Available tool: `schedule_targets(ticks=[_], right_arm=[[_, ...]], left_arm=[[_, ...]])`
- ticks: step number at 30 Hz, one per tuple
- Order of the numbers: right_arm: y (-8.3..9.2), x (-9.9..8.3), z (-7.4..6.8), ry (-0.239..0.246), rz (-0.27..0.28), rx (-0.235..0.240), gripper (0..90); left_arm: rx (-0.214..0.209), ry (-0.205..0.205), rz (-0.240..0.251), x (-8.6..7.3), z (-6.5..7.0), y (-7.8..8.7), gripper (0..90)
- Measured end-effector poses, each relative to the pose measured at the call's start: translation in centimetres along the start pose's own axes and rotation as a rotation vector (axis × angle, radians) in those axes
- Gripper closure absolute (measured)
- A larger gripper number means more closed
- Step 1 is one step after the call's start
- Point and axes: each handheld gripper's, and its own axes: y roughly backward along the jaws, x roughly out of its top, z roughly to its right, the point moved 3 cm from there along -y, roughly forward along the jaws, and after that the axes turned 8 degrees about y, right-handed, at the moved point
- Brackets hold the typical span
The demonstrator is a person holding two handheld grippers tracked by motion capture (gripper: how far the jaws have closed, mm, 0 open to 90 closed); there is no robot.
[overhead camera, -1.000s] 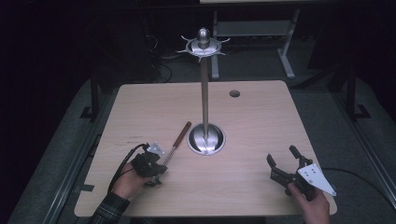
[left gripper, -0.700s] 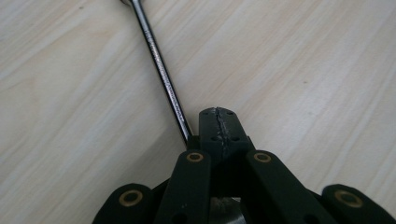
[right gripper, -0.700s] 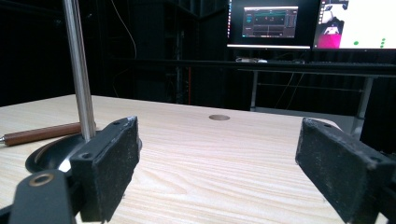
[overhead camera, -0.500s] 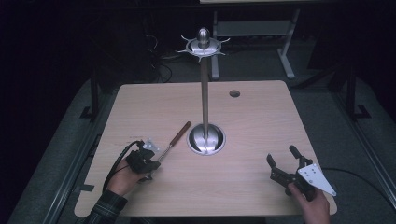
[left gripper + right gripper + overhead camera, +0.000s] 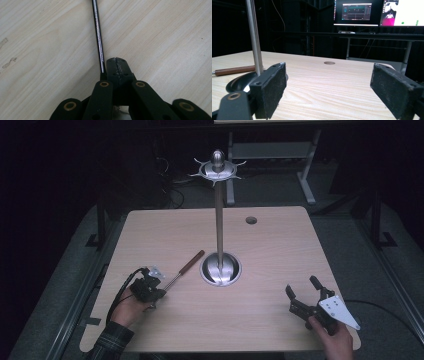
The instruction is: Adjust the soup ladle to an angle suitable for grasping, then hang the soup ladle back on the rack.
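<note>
Nearest, the right gripper (image 5: 303, 292) is held low over the front right of the wooden table (image 5: 280, 250) by the right hand (image 5: 334, 332), jaws spread wide with nothing between them. In the right gripper view both black pads (image 5: 270, 87) are seen well apart, bare tabletop between. A grey three-cornered plate (image 5: 339, 311) is carried on top of it, and a cable is trailed off the table edge to the right.

At front left, the left gripper (image 5: 156, 292) is held in the left hand (image 5: 131, 306), a plaid sleeve (image 5: 107, 345) entering from below. In the left gripper view the jaws are seen pressed together, tips meeting. A thin metal shaft (image 5: 98, 37) is seen just beside the closed tips on their left side; whether it is pinched cannot be told.

That shaft belongs to a tool with a brown wooden handle (image 5: 192, 261), laid flat and slanted toward the table middle, its handle end near the stand's base.

Mid-table, a metal stand (image 5: 219, 215) is set upright on a round dished base (image 5: 220, 269), topped by a spiked ring with a knob (image 5: 217, 165).

Further back, a round cable hole (image 5: 251, 220) is cut in the tabletop. Beyond, lit monitors (image 5: 357, 12) are seen in the dark room.
</note>
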Motion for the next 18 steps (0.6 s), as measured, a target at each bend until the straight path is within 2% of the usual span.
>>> schedule_targets(ticks=[5,12,18], right_arm=[[0.0,0.0,0.0,0.001,0.0,0.0,13.0],[0.0,0.0,0.0,0.001,-0.001,0.0,13.0],[0.0,0.0,0.0,0.0,0.001,0.0,13.0]], left_arm=[[-0.01,0.002,0.001,0.0,0.0,0.1,90.0],[-0.047,0.034,0.043,0.5,0.0,0.7,90.0],[-0.076,0.06,0.072,1.2,-0.3,1.2,84.2]])
